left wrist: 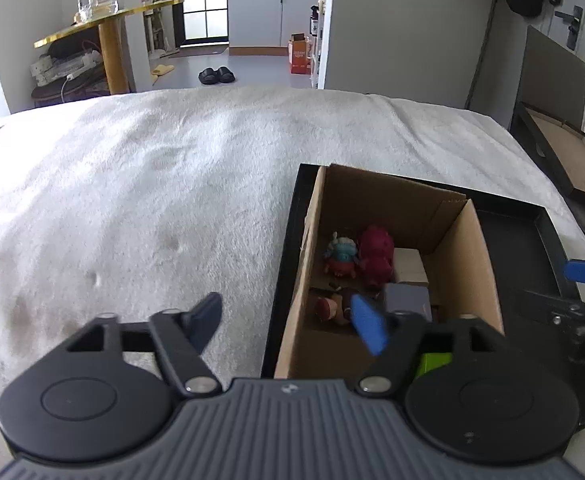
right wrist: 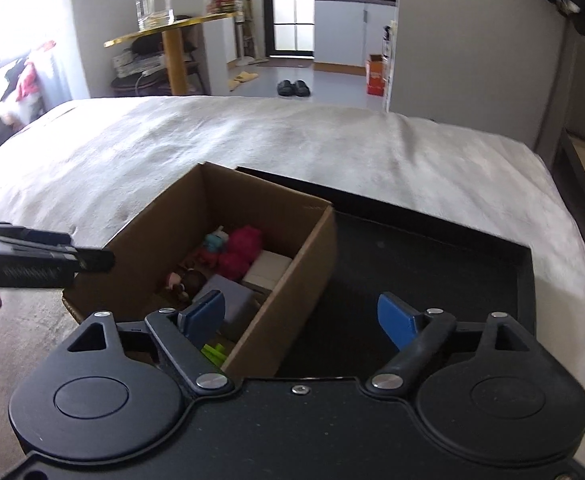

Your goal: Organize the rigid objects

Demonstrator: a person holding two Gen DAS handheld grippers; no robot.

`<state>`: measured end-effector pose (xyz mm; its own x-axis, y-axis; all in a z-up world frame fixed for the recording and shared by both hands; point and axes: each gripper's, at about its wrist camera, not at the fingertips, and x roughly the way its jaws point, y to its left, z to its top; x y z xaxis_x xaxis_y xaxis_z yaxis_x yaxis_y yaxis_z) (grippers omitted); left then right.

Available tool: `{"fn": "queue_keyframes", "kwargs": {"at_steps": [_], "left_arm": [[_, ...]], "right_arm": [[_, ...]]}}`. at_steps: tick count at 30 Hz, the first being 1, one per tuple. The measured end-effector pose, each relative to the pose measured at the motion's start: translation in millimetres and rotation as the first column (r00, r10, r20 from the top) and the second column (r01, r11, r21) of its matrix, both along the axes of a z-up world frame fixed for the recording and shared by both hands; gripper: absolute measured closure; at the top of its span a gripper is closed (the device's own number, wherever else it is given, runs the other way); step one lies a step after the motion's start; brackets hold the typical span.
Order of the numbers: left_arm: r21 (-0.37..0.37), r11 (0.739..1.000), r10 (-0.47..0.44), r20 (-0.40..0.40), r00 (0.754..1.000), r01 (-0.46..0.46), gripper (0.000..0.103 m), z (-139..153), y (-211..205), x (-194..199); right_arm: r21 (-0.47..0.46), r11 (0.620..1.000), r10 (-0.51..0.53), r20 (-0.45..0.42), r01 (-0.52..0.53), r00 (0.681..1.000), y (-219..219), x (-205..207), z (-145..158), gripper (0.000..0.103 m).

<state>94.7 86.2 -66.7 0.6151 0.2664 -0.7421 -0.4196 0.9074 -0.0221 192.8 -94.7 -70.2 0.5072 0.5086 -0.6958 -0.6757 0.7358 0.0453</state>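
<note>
Both jaws wide above cardboard box (right wrist: 276, 312).

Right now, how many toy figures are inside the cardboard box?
3: a dark pink one at the far end, a light blue one beside it, a brown-haired one nearer. Others may be hidden.

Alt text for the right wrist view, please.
The open, empty right gripper hovers over a cardboard box of small toys and blocks, which sits in a black tray on a white blanket.
</note>
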Motion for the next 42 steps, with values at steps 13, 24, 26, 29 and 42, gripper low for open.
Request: {"fn": "queue_keyframes", "kwargs": {"at_steps": [13, 24, 26, 29, 42], "left_arm": [[-0.028, 0.997, -0.067, 0.008, 0.998, 0.067, 0.017, 41, -12, -20], [-0.024, 0.993, -0.113, 0.061, 0.992, 0.115, 0.014, 80, -25, -48], [-0.023, 0.993, -0.118, 0.068, 0.991, 0.119, 0.013, 88, -26, -53], [-0.013, 0.992, -0.126, 0.086, 0.988, 0.128, 0.012, 100, -30, -61], [-0.023, 0.992, -0.119, 0.116, 0.986, 0.123, 0.001, 122, -38, -95]], "right_arm": [[0.081, 0.991, -0.105, -0.044, 0.108, 0.993, -52, 0, 27, 0.003], [0.161, 0.978, -0.125, -0.049, 0.131, 0.991, -87, -16, 57, 0.000], [0.185, 0.974, -0.121, -0.056, 0.129, 0.991, -93, -20, 62, 0.000], [0.203, 0.972, -0.110, -0.055, 0.119, 0.992, -100, -27, 72, 0.000], [0.246, 0.969, -0.006, -0.070, 0.023, 0.998, -108, -60, 104, 0.000]]}}
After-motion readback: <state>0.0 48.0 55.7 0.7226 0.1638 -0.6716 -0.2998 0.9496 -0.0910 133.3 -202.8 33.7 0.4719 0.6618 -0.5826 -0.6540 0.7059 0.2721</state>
